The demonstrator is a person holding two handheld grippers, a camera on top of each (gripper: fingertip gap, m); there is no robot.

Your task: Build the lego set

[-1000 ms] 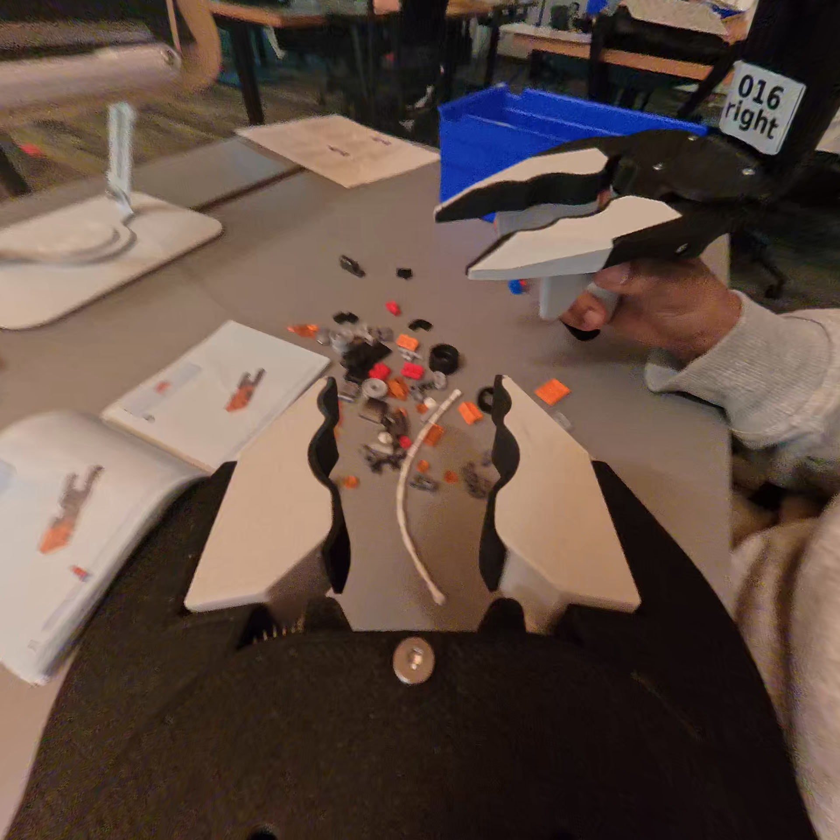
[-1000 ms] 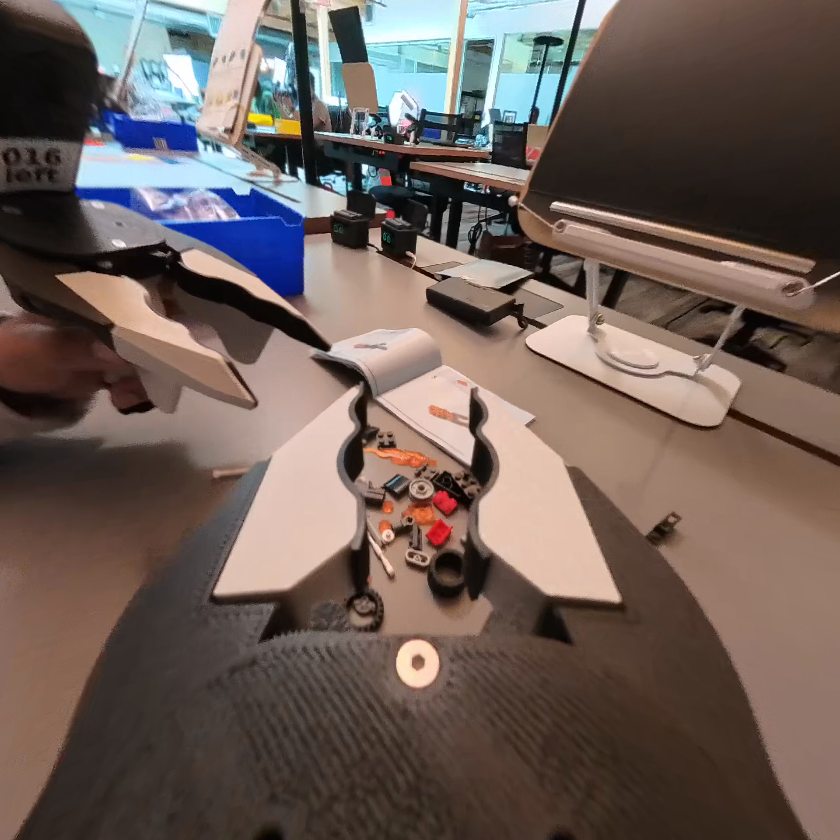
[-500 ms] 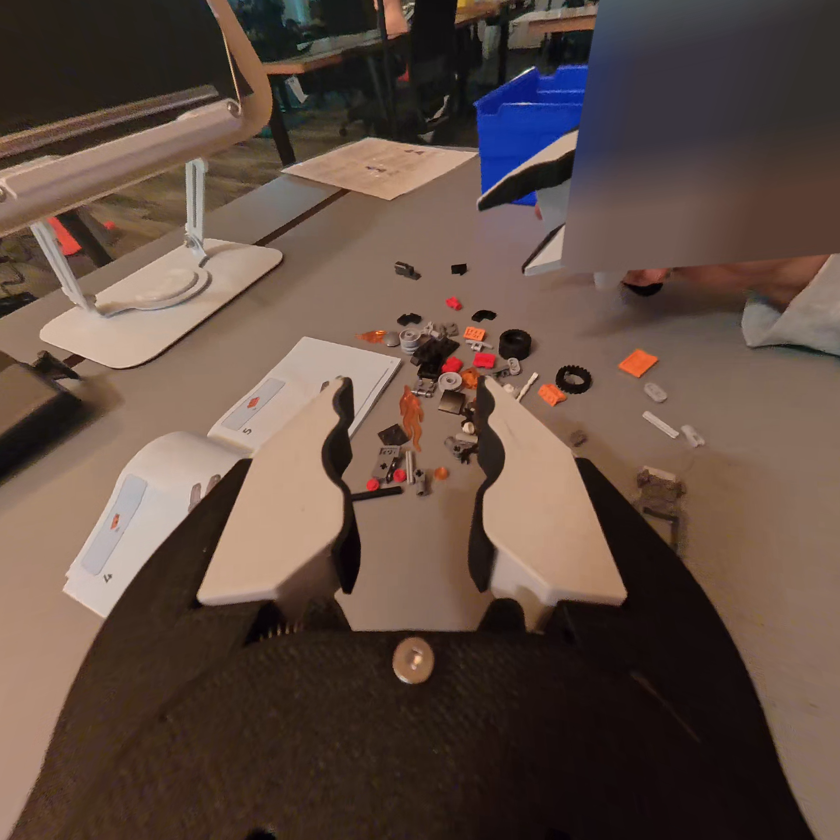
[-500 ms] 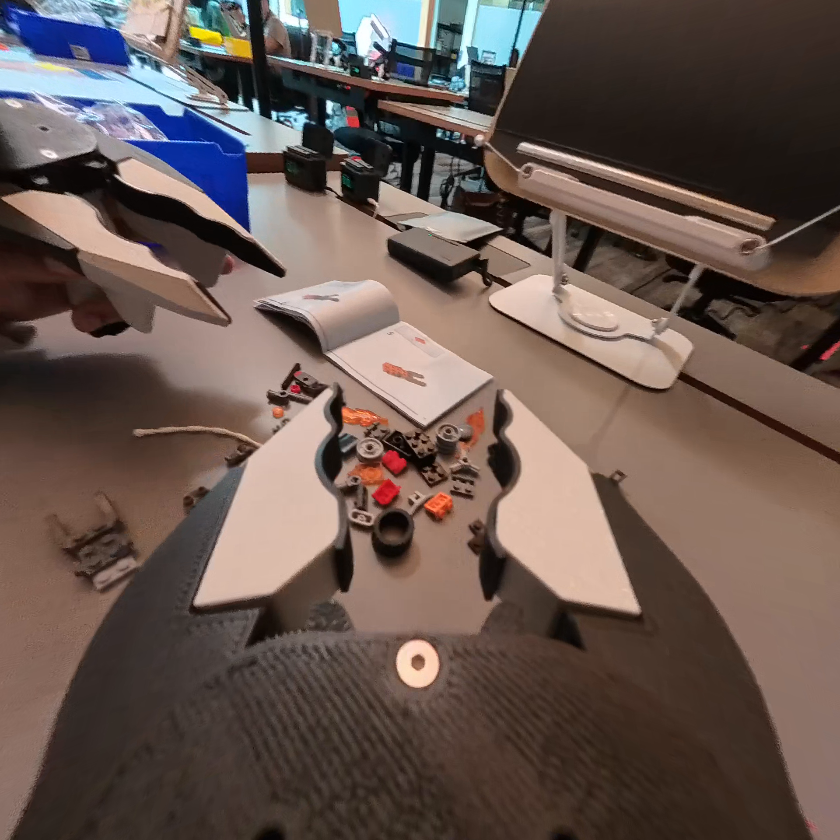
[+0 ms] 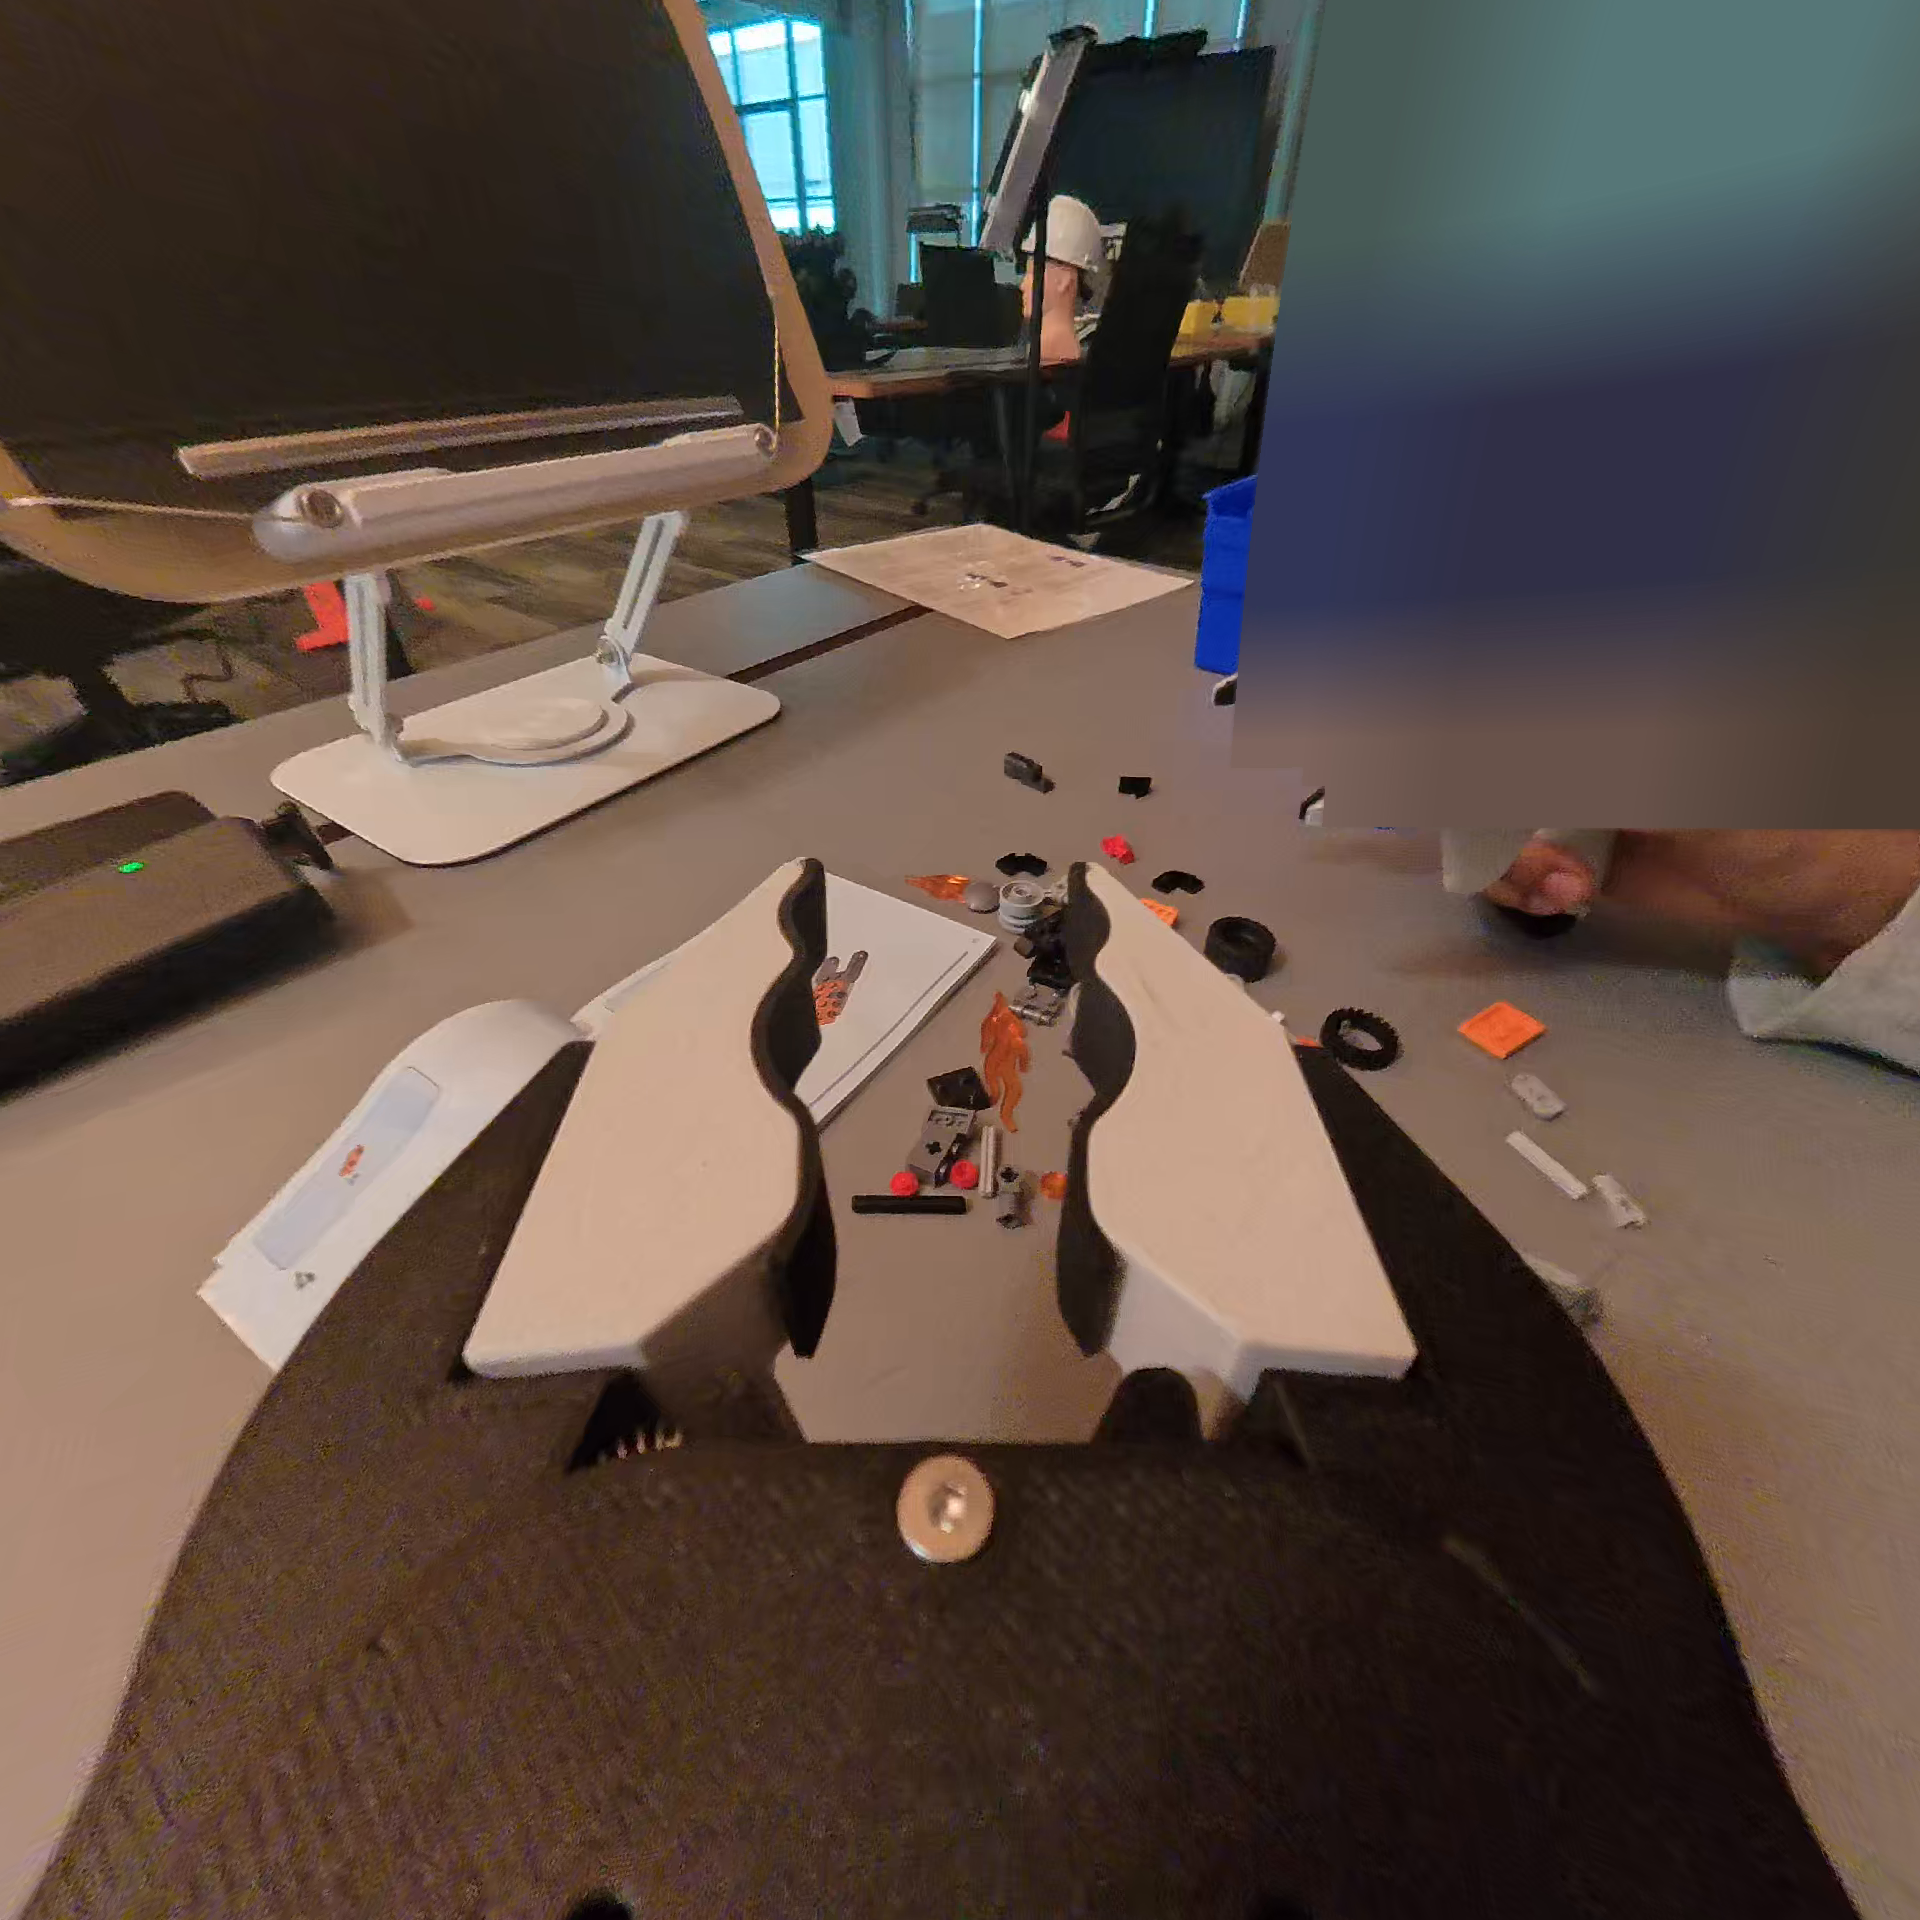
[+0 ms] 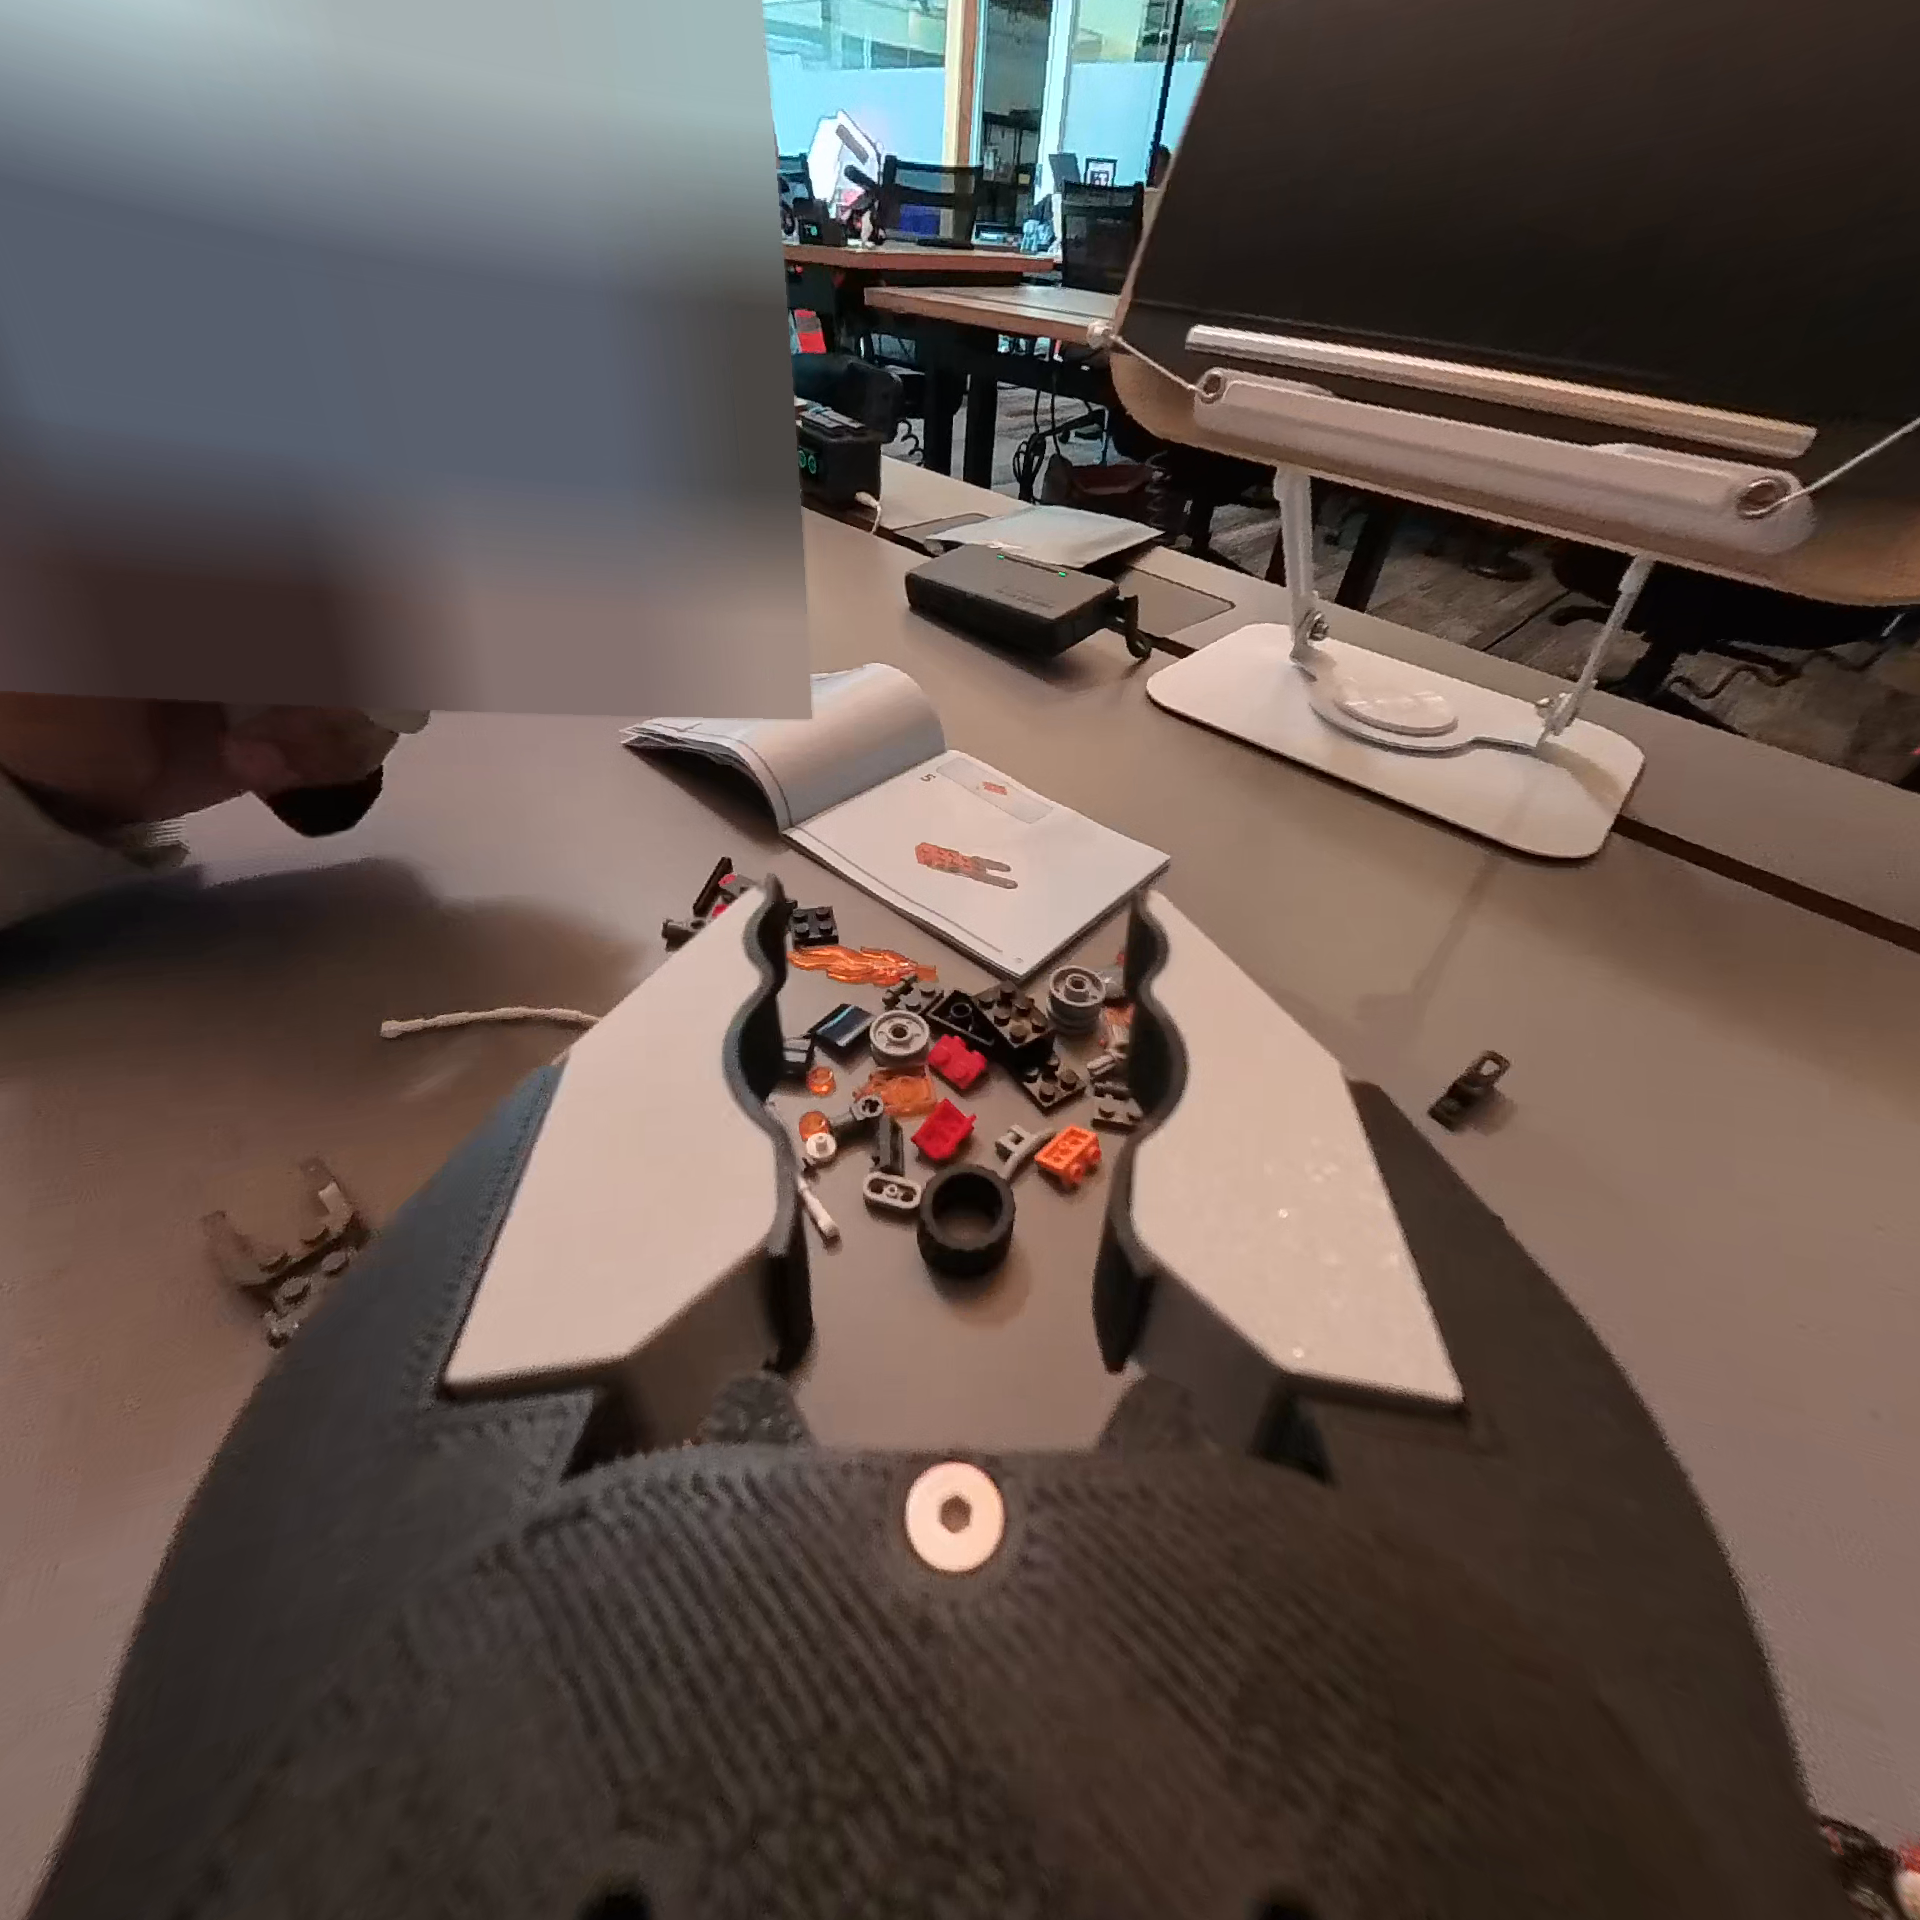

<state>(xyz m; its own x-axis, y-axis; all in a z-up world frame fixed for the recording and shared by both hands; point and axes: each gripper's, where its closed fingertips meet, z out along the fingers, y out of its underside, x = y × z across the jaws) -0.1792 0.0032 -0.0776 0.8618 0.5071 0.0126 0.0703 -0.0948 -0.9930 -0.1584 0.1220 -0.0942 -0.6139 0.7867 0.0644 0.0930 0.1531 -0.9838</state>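
1. Spreading across both views, the grey table (image 5: pixel 1714 1455) carries everything; loose lego pieces (image 6: pixel 966 1081) lie scattered near its middle.
2. A dark screen on a white stand (image 6: pixel 1403 727) rises behind the pieces, its flat base resting on the table well apart from them.
3. The left gripper (image 5: pixel 940 883) hangs above the table with its jaws wide apart and nothing between them; its left finger covers part of the open instruction booklet (image 5: pixel 904 977).
4. The right gripper (image 6: pixel 951 914) is likewise spread wide and empty, with most of the pile showing in the gap between its fingers.
5. The booklet lies open just beside the far edge of the pile, pages up.
6. A black power brick (image 6: pixel 1013 597) sits beyond the booklet, near the stand.
7. A blue bin (image 5: pixel 1224 582) stands at the far side, mostly hidden by a blurred patch.
8. A hand (image 5: pixel 1683 883) with a pale sleeve rests by the table edge on the right of the left wrist view.
9. A small grey part-built assembly (image 6: pixel 281 1242) sits apart from the pile, left of the right gripper.
10. A white string (image 6: pixel 488 1020) lies between that assembly and the pile.
11. A black tyre (image 6: pixel 966 1216) lies nearest the right gripper's base, inside the gap.
12. An orange flame piece (image 5: pixel 1003 1055) lies between the left gripper's fingers, touching neither.
13. An orange flat tile (image 5: pixel 1501 1029) rests alone toward the sleeve.
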